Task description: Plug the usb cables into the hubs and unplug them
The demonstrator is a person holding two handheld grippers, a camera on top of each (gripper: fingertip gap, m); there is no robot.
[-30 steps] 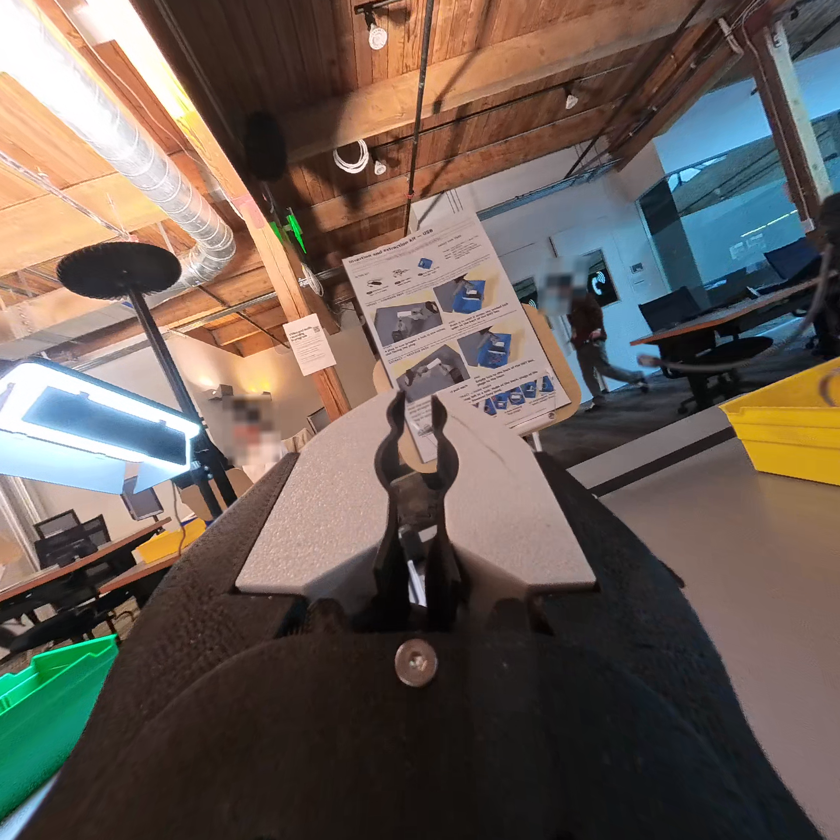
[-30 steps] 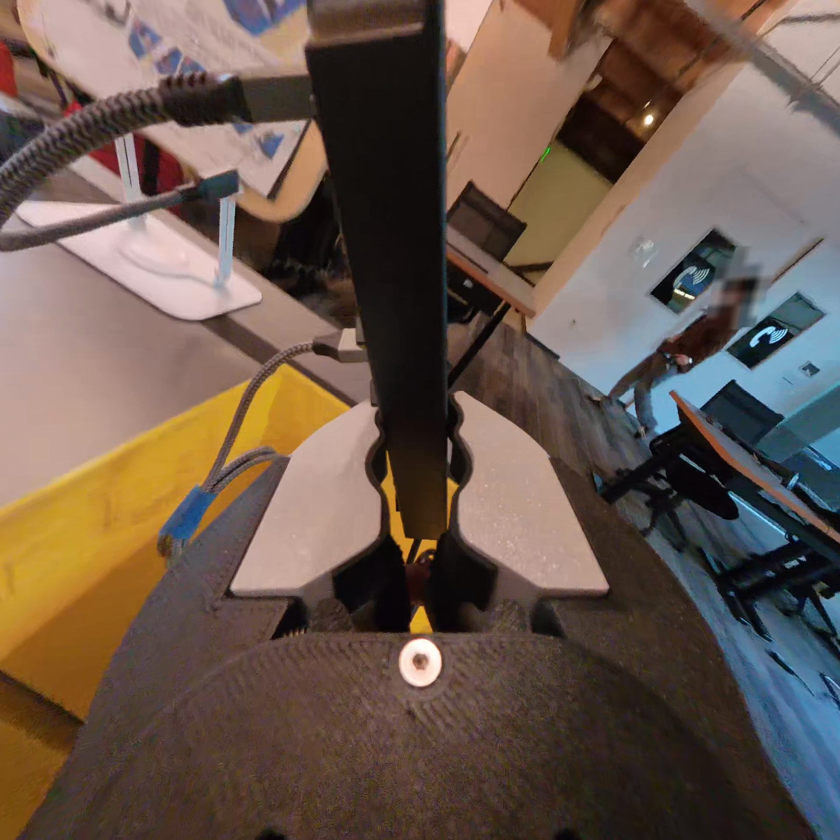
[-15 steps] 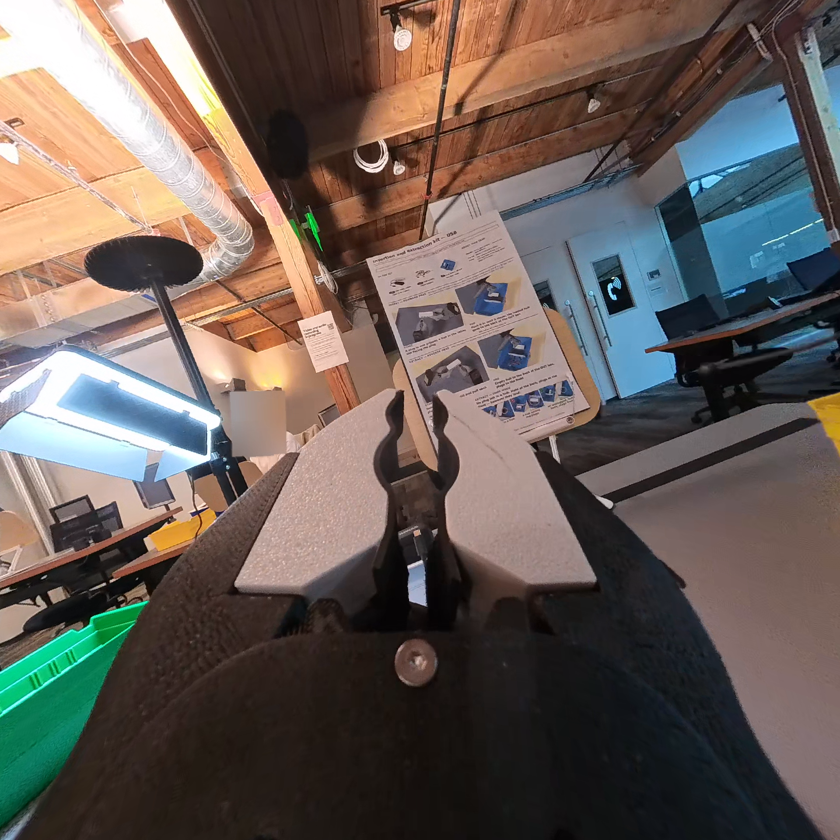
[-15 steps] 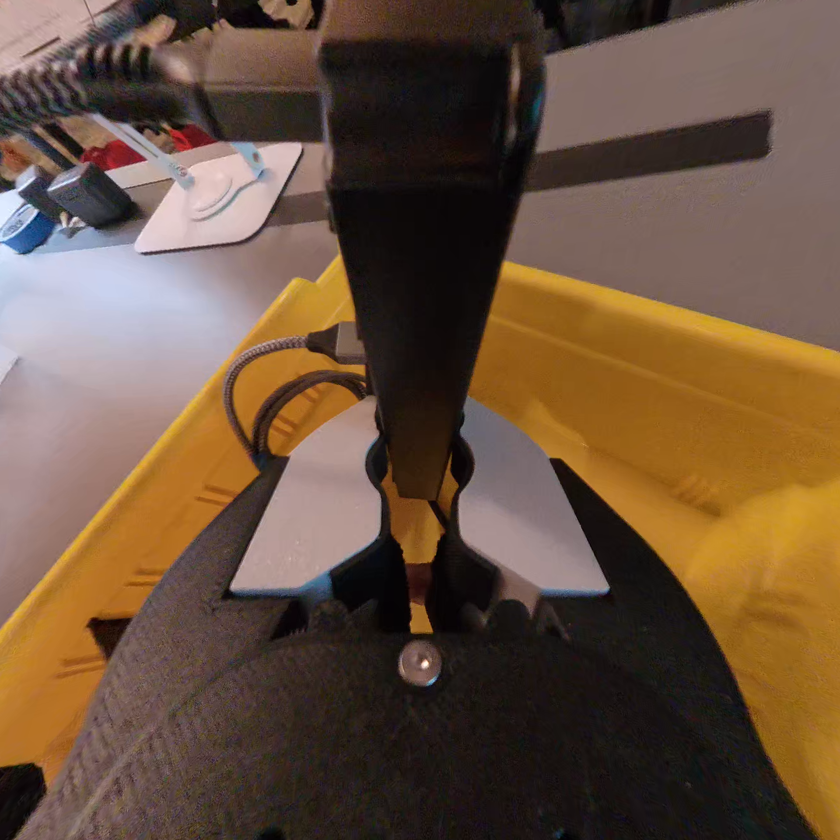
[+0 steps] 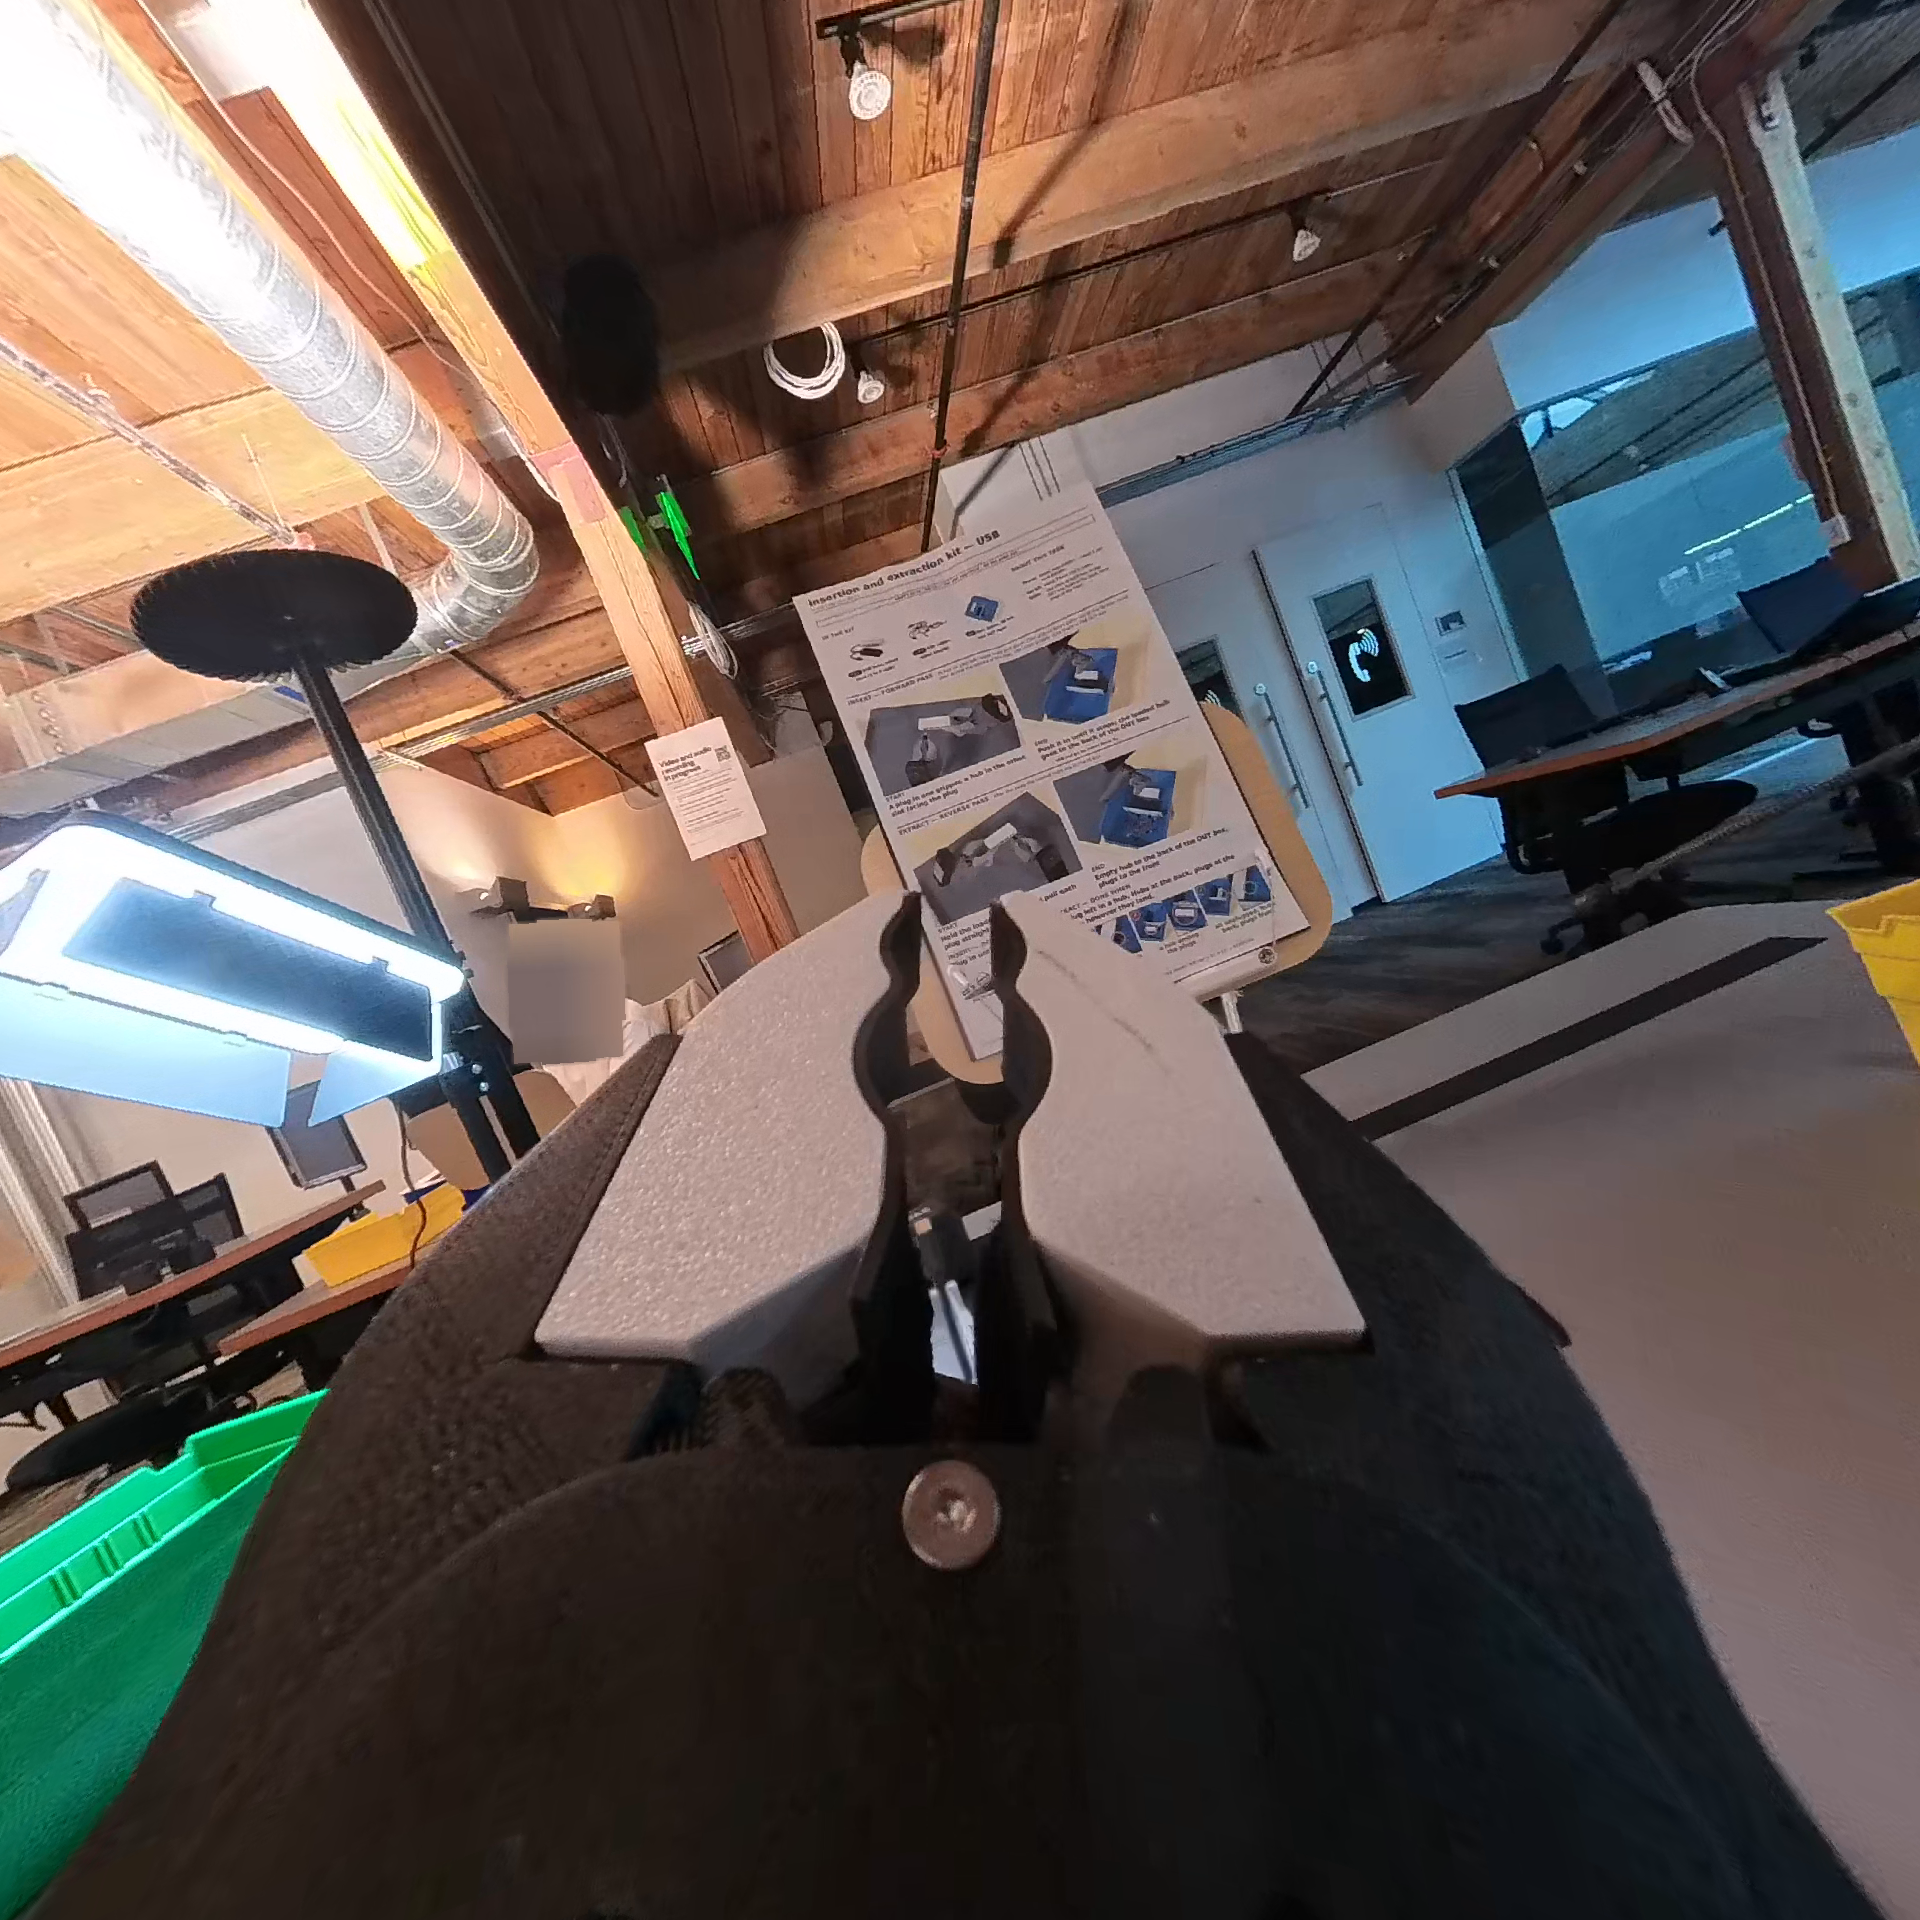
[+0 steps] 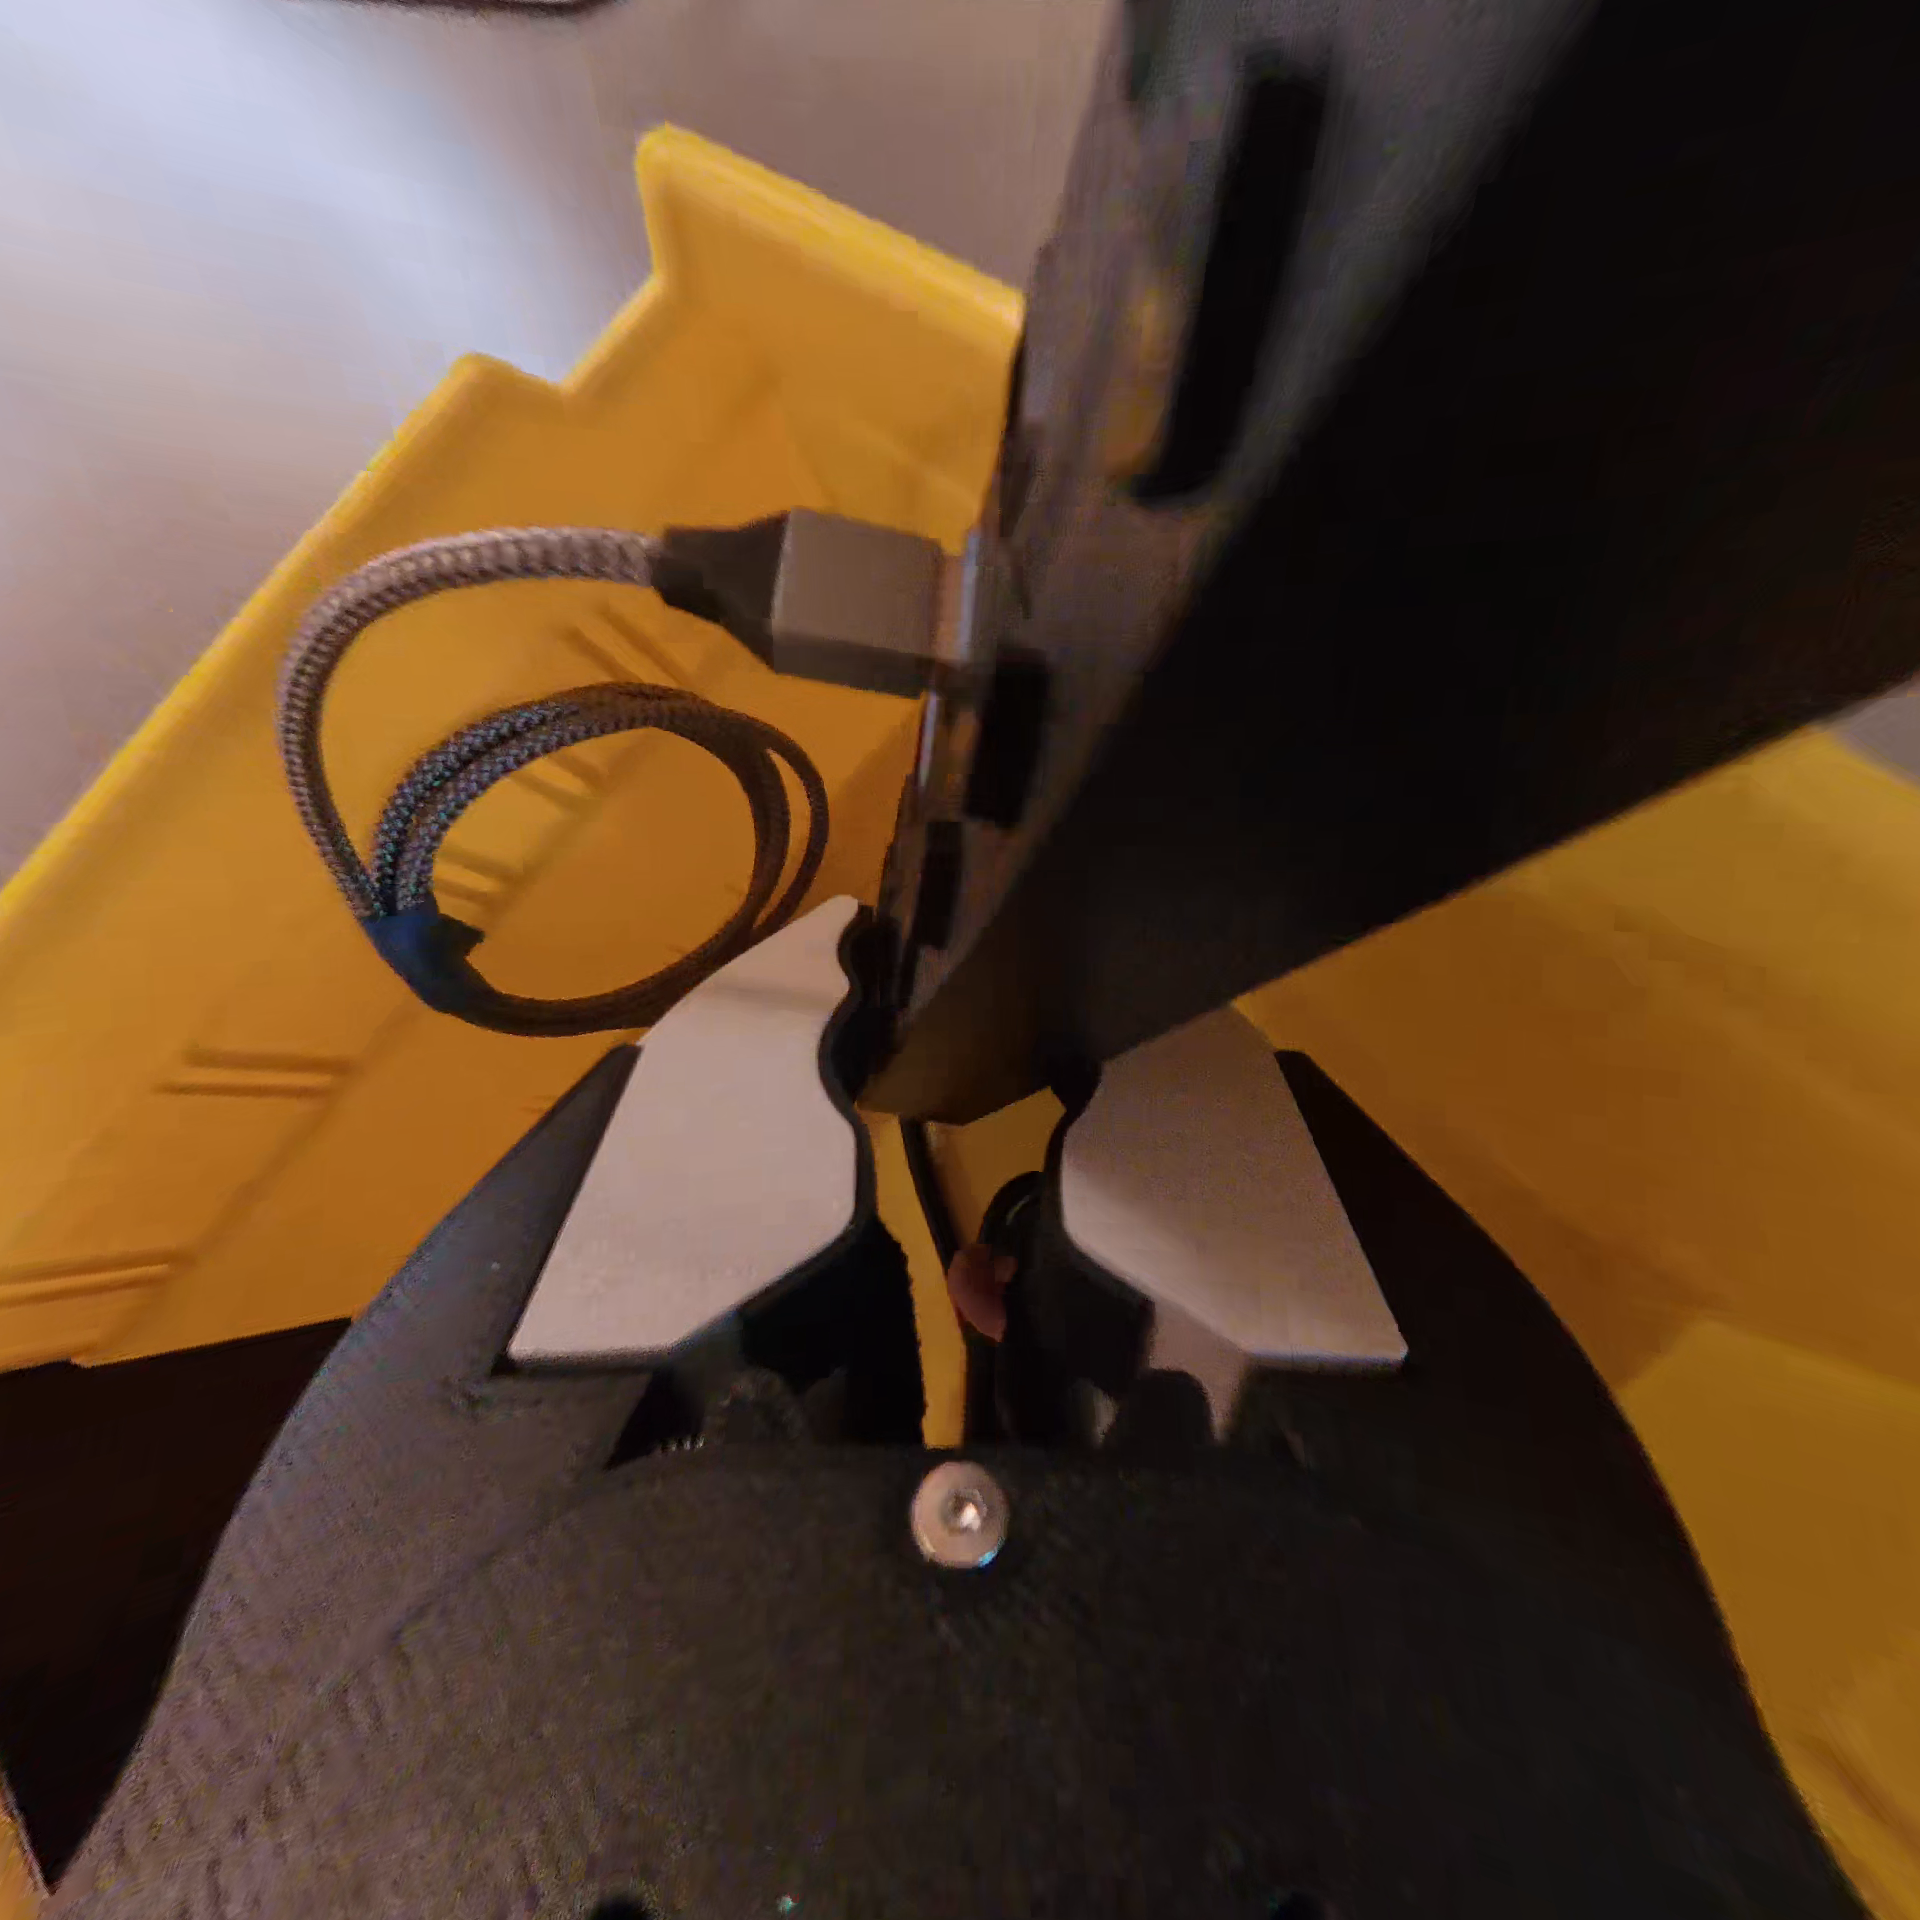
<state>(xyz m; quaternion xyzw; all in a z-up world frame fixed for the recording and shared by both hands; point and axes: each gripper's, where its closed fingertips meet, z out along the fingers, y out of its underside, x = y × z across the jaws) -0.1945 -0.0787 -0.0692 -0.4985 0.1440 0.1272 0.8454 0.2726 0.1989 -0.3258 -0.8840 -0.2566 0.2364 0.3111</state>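
Observation:
My right gripper point(image 6: 966, 1039) is shut on the lower end of a black USB hub point(image 6: 1403, 520), which leans to the right over the inside of a yellow bin point(image 6: 623, 416). A grey braided USB cable point(image 6: 582, 852) is plugged into the hub's left side by its grey plug point(image 6: 852, 603). Its coil is bound with a blue tie point(image 6: 416, 945) and hangs in the bin. The right wrist view is blurred. My left gripper point(image 5: 956, 920) points up toward the room, with its jaws almost together and nothing between them. No hub or cable shows in the left wrist view.
In the left wrist view, a green bin point(image 5: 104, 1558) lies at the lower left and the yellow bin's corner point(image 5: 1881, 956) at the right edge of the grey table point(image 5: 1662, 1247). An instruction poster point(image 5: 1039, 748) on a stand rises ahead, with a lit lamp panel point(image 5: 208, 966) to the left.
My right gripper has tipped down into the yellow bin and the hub now leans right in its jaws. My left gripper has turned a little, and the person walking behind has left the view.

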